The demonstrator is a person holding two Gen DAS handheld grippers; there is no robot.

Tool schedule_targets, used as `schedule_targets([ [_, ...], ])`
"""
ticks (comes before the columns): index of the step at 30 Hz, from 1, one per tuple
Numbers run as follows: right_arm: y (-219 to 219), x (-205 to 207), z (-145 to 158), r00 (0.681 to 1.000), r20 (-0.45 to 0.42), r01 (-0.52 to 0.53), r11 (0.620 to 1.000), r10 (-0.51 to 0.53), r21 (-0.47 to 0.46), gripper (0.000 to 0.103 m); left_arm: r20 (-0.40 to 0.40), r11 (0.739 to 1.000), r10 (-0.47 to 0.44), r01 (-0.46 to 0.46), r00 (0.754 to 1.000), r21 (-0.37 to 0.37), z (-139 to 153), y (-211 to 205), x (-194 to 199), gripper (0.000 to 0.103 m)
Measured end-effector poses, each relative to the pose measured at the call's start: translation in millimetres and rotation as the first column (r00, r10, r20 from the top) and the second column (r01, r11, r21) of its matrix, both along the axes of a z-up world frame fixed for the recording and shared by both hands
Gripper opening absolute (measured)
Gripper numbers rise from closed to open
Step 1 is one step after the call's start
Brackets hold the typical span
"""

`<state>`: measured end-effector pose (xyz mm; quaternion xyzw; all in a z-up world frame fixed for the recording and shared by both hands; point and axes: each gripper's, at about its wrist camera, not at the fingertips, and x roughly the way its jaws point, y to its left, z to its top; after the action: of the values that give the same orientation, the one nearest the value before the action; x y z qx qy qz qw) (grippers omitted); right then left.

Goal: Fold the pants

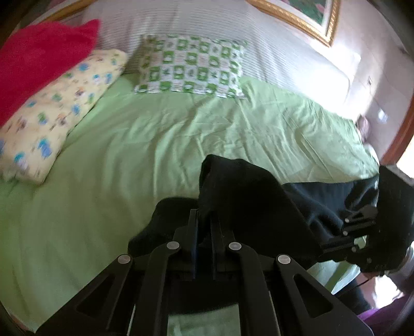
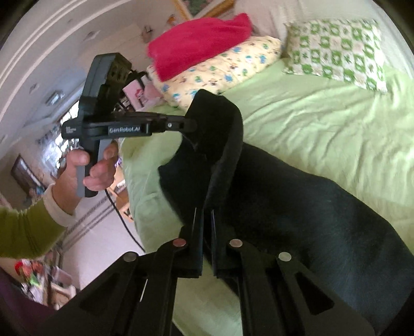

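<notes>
Black pants point(image 1: 245, 191) lie bunched near the front edge of a bed with a light green sheet point(image 1: 129, 144). In the left wrist view my left gripper point(image 1: 204, 217) is shut on a raised fold of the black cloth. Farther right, my right gripper point(image 1: 345, 226) pinches another part of the same garment. The right wrist view shows the right gripper point(image 2: 205, 214) shut on a lifted edge of the pants point(image 2: 284, 201). A hand point(image 2: 85, 168) holds the left gripper point(image 2: 191, 124), whose tip bites the cloth's upper corner, so the fabric hangs stretched between the two.
A yellow patterned pillow point(image 1: 59, 108) with a red blanket point(image 1: 41, 56) on it lies at the back left. A green checked pillow point(image 1: 191, 69) leans on the striped headboard. A gold-framed picture point(image 1: 310, 18) hangs above. The bed's side edge point(image 2: 134, 186) drops to the floor.
</notes>
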<state>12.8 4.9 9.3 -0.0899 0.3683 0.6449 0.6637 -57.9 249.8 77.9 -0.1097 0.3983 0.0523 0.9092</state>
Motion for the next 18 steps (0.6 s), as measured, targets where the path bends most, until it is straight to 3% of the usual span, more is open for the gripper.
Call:
schedule_targets([
  [6, 7, -23, -15, 0.998, 0.062, -0.024, 0.998, 0.027, -0.055, 0.006, 0.023, 0.986, 0.145, -0.142, 0.989, -0.09, -30, 20, -30, 0.007],
  [11, 16, -33, -24, 0.995, 0.099, -0.019, 0.996, 0.027, -0.087, 0.006, 0.042, 0.959, 0.245, -0.236, 0.969, -0.155, -47, 32, -45, 0.011],
  [16, 22, -33, -29, 0.997, 0.076, -0.005, 0.995, 0.013, -0.105, 0.011, 0.035, 0.915, 0.367, -0.354, 0.93, -0.194, -53, 46, -63, 0.012],
  [18, 22, -33, -29, 0.999, 0.047, -0.002, 0.996, 0.006, -0.092, 0.011, 0.03, 0.897, 0.393, -0.377, 0.919, -0.229, -54, 52, -74, 0.017],
])
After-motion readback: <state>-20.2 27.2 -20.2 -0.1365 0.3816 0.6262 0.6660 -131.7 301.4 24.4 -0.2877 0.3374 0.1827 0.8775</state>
